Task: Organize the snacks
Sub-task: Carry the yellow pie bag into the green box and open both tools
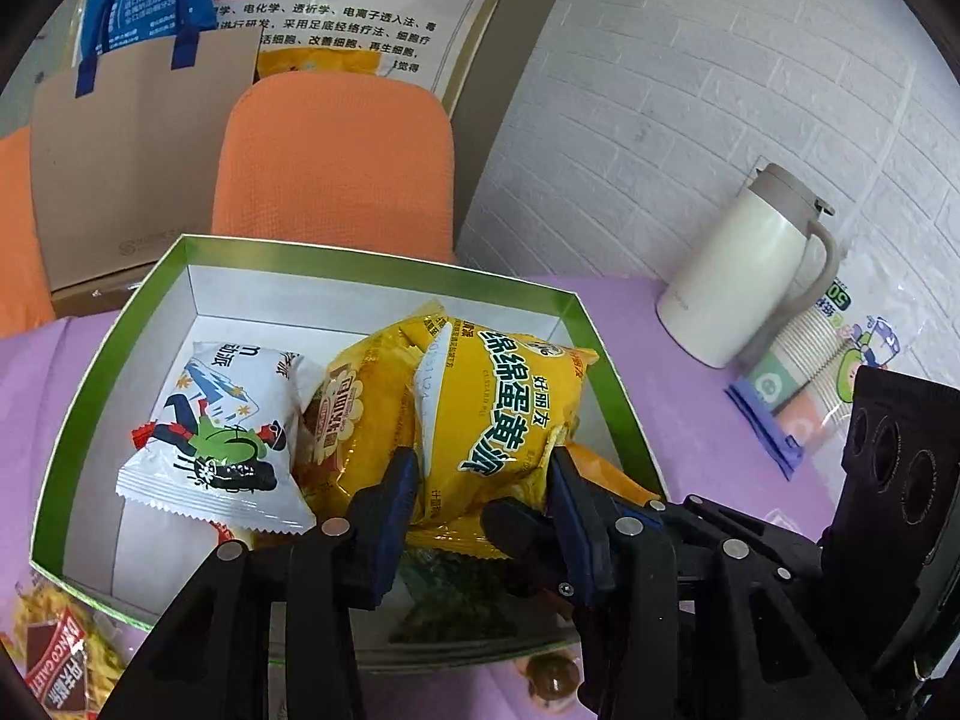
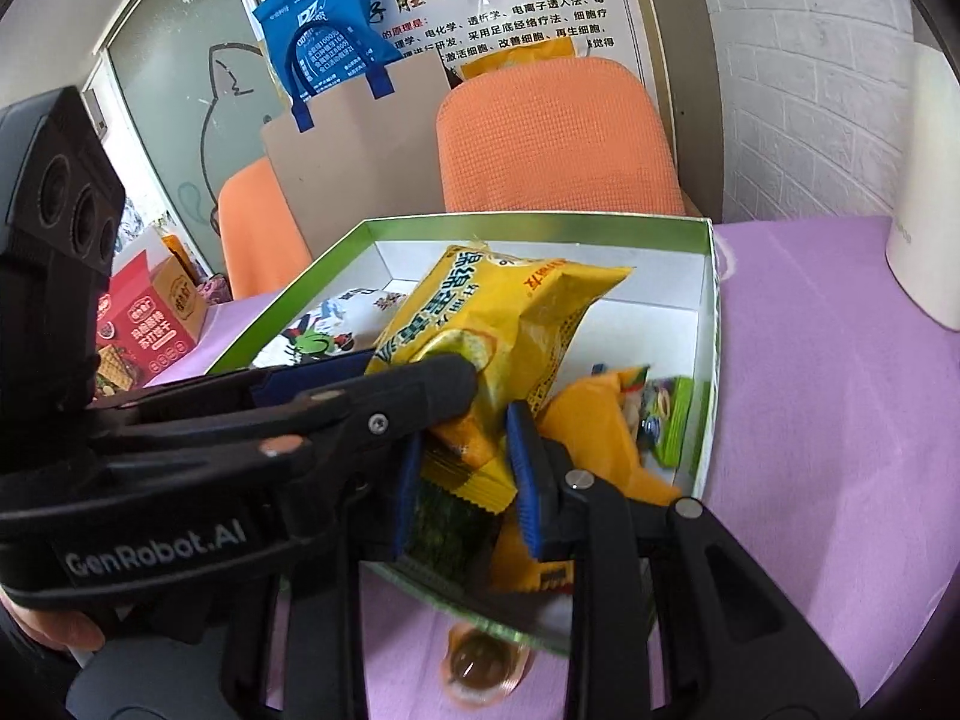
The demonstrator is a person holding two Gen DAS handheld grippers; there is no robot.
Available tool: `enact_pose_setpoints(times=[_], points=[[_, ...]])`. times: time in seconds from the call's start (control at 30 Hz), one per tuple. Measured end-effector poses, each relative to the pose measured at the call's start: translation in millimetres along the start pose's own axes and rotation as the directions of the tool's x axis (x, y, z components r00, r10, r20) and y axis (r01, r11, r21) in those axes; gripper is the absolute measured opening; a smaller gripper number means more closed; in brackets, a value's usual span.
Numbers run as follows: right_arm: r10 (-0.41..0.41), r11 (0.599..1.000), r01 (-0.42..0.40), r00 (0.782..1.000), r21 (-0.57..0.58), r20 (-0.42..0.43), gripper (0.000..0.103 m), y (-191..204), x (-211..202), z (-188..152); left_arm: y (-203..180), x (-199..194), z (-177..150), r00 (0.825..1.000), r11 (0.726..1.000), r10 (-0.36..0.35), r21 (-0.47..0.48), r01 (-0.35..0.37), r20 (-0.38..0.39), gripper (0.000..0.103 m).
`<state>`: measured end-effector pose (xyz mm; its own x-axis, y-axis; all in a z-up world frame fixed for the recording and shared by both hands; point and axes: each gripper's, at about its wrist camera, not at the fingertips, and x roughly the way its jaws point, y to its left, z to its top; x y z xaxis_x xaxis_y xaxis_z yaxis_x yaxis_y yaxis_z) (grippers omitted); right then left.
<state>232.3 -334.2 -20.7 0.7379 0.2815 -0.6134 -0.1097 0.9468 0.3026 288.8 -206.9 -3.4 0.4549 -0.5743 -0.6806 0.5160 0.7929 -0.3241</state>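
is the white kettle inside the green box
No, the white kettle stands outside the green box, off to its right on the purple tablecloth by the brick wall.

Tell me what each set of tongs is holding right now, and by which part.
The left tongs pinch the yellow custard pie packet across its lower half, above the green-rimmed box. The right tongs appear open and empty.

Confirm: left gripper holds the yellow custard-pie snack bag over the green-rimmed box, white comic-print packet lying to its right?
Wrong side. In the left wrist view the white comic-print packet lies left of the yellow custard-pie snack bag. Left gripper does hold it over the green-rimmed box.
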Motion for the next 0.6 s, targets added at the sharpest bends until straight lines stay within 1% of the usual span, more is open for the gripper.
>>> enact_pose_setpoints(times=[0.03, 0.07, 0.1, 0.13, 0.2, 0.23, 0.27, 0.4, 0.5, 0.53, 0.6], points=[[-0.01, 1.0, 0.01, 1.0, -0.015, 0.007, 0.032, -0.1, 1.4, 0.0, 1.3, 0.4, 0.7, 1.0, 1.0, 0.023, 0.001, -0.023, 0.007, 0.063], [-0.028, 0.999, 0.029, 1.0, -0.035, 0.012, 0.032, -0.1, 2.0, -0.5, 3.3, -0.5, 1.4, 0.999, 0.999, 0.04, -0.006, -0.04, 0.011, 0.069], [-0.035, 0.998, 0.036, 0.999, -0.051, 0.02, 0.037, 0.1, 0.2, -1.5, 5.8, -3.8, -0.1, 0.999, 0.999, 0.049, -0.016, -0.049, 0.016, 0.081], [-0.034, 0.997, 0.037, 0.999, -0.066, 0.035, 0.042, 0.5, -3.5, -3.2, 8.6, -8.5, -1.7, 0.998, 0.998, 0.052, -0.028, -0.051, 0.029, 0.087], [-0.042, 0.995, 0.048, 0.996, -0.084, 0.073, 0.068, 2.1, -13.1, -8.7, 13.7, -20.9, -6.0, 0.997, 0.997, 0.053, -0.054, -0.049, 0.063, 0.091], [-0.044, 0.994, 0.052, 0.995, -0.091, 0.085, 0.073, 3.4, -16.8, -11.3, 15.2, -25.9, -7.6, 0.996, 0.996, 0.064, -0.064, -0.06, 0.065, 0.094], [-0.049, 0.993, 0.059, 0.994, -0.099, 0.096, 0.08, 5.8, -21.5, -14.0, 16.3, -31.8, -10.3, 0.995, 0.994, 0.08, -0.075, -0.075, 0.067, 0.095], [-0.063, 0.99, 0.077, 0.99, -0.115, 0.123, 0.089, 19.4, -44.3, -25.0, 15.9, -57.2, -24.8, 0.992, 0.993, 0.094, -0.082, -0.086, 0.088, 0.095], [-0.071, 0.991, 0.085, 0.989, -0.104, 0.134, 0.091, 30.0, -63.5, -33.3, 12.5, -80.5, -37.6, 0.99, 0.993, 0.101, -0.079, -0.093, 0.101, 0.095], [-0.068, 0.992, 0.082, 0.988, -0.1, 0.136, 0.091, 33.3, -70.5, -37.2, 10.9, -88.2, -42.2, 0.988, 0.991, 0.119, -0.077, -0.111, 0.101, 0.095], [-0.054, 0.994, 0.067, 0.989, -0.091, 0.139, 0.094, 39.8, -83.5, -44.8, 5.2, -98.4, -51.0, 0.98, 0.982, 0.185, -0.064, -0.18, 0.075, 0.095]])
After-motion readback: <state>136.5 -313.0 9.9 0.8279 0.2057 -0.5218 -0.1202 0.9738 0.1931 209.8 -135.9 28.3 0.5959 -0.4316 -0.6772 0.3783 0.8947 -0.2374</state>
